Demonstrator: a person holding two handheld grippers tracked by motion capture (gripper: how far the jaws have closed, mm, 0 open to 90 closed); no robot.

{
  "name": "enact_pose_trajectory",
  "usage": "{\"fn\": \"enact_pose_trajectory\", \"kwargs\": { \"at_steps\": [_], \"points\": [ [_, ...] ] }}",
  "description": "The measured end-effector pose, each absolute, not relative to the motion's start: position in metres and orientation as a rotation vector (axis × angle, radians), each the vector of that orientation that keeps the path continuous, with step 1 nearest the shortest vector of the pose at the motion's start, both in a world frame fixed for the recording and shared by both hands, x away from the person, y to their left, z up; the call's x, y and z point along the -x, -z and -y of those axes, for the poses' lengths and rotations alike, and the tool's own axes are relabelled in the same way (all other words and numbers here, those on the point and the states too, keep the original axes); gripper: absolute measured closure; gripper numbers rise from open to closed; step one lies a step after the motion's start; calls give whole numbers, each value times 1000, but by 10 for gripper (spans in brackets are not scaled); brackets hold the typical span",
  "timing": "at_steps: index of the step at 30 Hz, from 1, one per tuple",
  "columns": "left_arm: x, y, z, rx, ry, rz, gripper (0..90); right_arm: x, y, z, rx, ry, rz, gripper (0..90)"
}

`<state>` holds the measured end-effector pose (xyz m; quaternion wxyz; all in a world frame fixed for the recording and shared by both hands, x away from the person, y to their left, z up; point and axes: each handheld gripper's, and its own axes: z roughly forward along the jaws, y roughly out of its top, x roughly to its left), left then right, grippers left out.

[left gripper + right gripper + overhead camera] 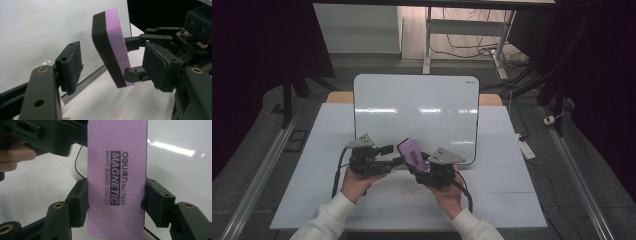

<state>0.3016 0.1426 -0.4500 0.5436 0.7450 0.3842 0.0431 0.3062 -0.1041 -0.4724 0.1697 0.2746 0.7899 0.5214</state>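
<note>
The white-topped bench (pixel 337 200) carries a glossy white rectangular whiteboard (pixel 412 110). Over the board's near edge, the right gripper (pixel 116 200) clamps the purple-backed, black-felt foam eraser (pixel 411 151) by its long edges. The left gripper (pixel 117 67) brackets its free end, pads not touching. A skewed squeeze could twist the eraser loose. Printed: "deli", "MAGNETIC WHITE BOARD ERASER", "No.7840".

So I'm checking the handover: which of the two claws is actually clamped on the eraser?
The right claw: its pads press both edges of the purple eraser. The left claw stands open around it, untouching.
</note>
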Motion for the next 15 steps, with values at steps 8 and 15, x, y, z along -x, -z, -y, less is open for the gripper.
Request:
{"fn": "enact_pose_trajectory", "kwargs": {
  "at_steps": [8, 15],
  "points": [
    [-305, 451, -139, -1744, -57, -899, 404, -302, 474, 100, -749, -1507, -2231, 408],
    [-308, 452, -142, -1716, -20, -917, 531, -298, 475, 98, -740, -1521, -2203, 408]
  ]
}}
